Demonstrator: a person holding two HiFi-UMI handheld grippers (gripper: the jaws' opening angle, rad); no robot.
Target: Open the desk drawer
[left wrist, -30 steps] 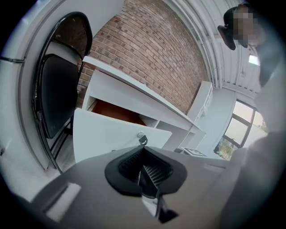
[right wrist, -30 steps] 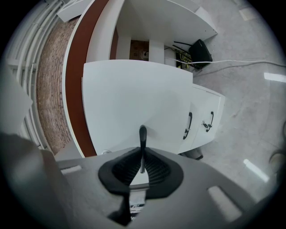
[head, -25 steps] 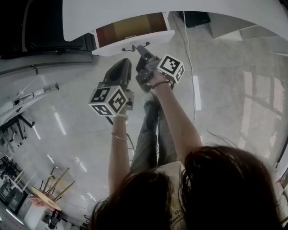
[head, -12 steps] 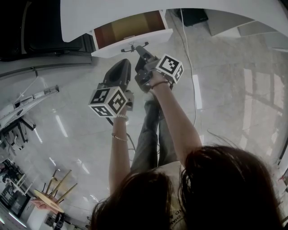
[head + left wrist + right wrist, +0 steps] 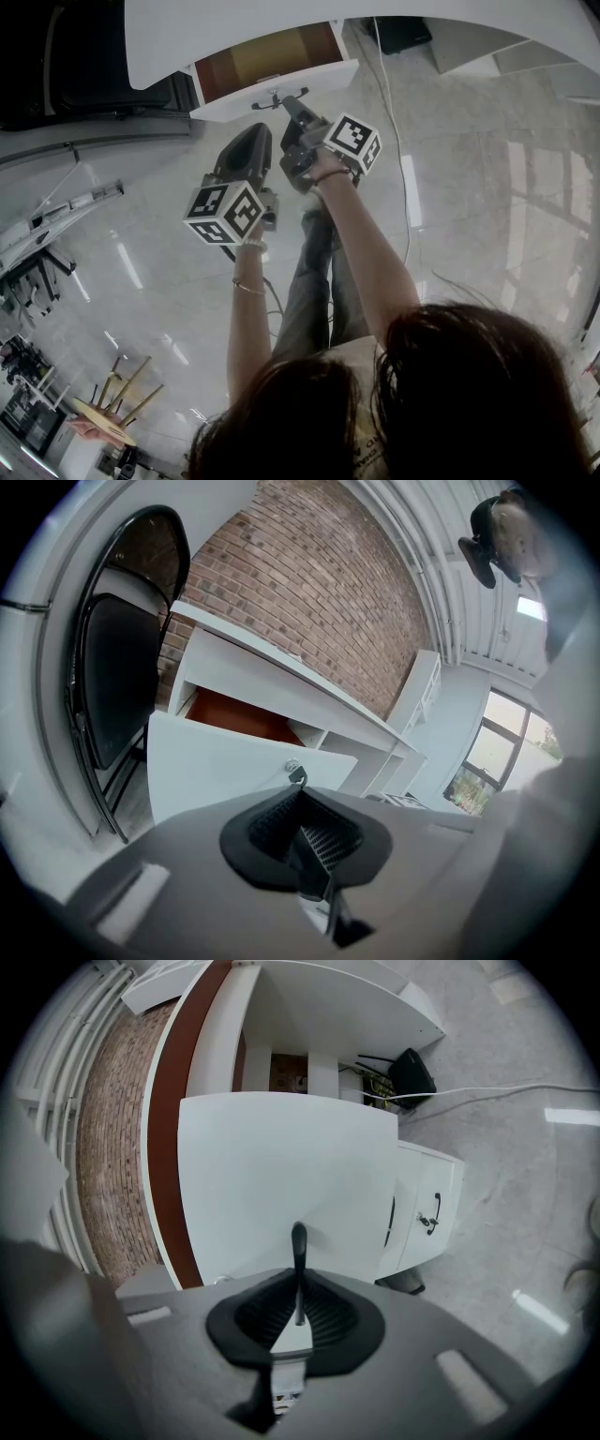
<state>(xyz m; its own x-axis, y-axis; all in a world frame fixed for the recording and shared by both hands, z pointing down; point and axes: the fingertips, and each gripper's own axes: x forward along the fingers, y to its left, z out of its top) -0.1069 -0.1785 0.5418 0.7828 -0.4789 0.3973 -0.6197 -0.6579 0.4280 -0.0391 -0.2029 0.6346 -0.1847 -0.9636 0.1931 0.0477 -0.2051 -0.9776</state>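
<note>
White drawer [image 5: 274, 91] out past desk [image 5: 394, 21] edge; right tool [image 5: 289, 101] grips handle [image 5: 298, 1243].

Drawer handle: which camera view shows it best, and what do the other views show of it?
Right gripper view: the drawer handle stands close, clamped in the right gripper. The head view shows it small and distant; the left gripper view shows only a tiny part.

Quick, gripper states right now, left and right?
Left gripper: shut, nothing between the jaws.
Right gripper: shut on the thin black handle of the white desk drawer.
</note>
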